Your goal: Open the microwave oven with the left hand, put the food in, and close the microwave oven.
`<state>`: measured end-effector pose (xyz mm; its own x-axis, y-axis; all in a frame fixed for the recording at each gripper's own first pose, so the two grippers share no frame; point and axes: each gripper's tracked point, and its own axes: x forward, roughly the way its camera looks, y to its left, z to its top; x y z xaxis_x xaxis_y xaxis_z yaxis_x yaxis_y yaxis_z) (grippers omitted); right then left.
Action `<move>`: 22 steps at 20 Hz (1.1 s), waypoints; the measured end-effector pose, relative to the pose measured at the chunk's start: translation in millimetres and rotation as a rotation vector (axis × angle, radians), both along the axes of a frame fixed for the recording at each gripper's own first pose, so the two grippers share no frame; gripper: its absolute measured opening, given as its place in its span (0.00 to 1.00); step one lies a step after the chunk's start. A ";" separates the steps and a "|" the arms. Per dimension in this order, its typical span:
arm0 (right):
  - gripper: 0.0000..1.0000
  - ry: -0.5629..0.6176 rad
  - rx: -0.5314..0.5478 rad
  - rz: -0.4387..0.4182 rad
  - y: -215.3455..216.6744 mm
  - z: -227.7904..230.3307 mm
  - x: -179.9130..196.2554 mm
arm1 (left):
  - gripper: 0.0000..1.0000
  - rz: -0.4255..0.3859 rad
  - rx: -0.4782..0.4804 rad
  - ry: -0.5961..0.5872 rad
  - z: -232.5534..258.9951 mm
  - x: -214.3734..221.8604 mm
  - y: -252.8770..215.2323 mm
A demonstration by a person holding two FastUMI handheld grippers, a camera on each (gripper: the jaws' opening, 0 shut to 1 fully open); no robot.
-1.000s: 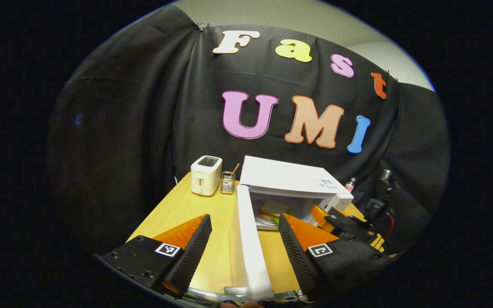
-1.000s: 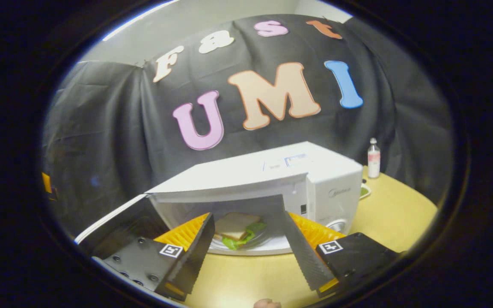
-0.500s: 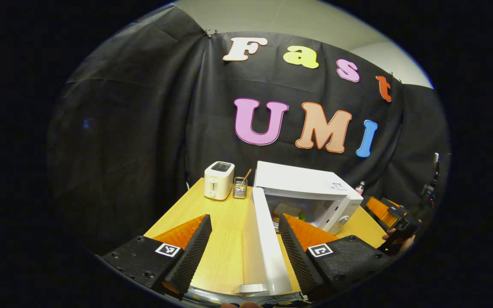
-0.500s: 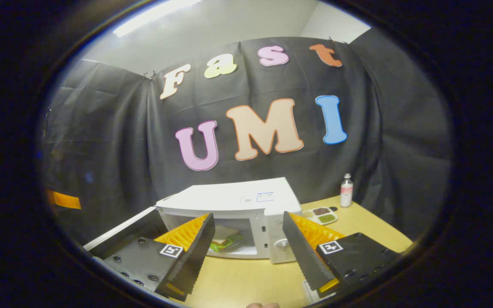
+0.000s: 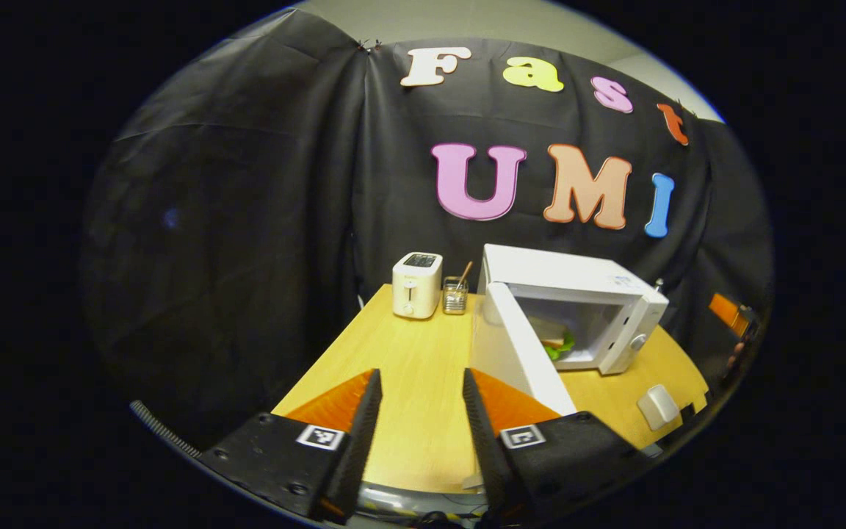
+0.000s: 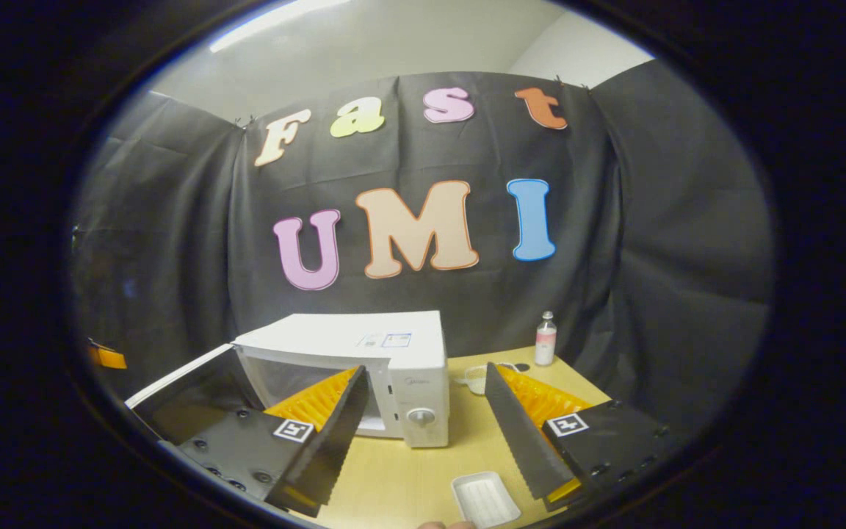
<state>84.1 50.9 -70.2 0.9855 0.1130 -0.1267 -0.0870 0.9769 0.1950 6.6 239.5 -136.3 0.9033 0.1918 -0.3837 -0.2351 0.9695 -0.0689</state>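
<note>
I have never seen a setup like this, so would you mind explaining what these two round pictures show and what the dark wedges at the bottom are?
Each picture comes from a fisheye camera riding on a hand-held two-finger gripper. The wedges are that gripper's own fingers: the left gripper in the left gripper view, the right gripper in the right gripper view. Both are open and hold nothing. On the wooden table stands a white microwave with its door swung open and a sandwich inside. Beside it are a toaster and a small holder; a bottle and a white tray sit nearer the right gripper.
</note>
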 end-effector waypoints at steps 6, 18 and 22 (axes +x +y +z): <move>0.91 -0.046 -0.012 0.024 -15.1 4.1 4.5 | 0.00 0.002 0.009 0.077 -53.5 -13.3 -25.0; 0.91 -0.058 0.000 0.028 -41.6 9.3 -18.9 | 0.00 -0.051 0.011 0.158 -85.7 -23.3 -84.7; 0.91 -0.075 -0.013 0.015 -53.6 10.5 -21.7 | 0.00 -0.123 0.027 0.163 -90.4 -5.6 -119.1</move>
<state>62.4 -2.7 -59.7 0.9904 0.1272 -0.0538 -0.1160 0.9777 0.1748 1.0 120.4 -226.7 0.8472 0.0958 -0.5226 -0.1204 0.9926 -0.0131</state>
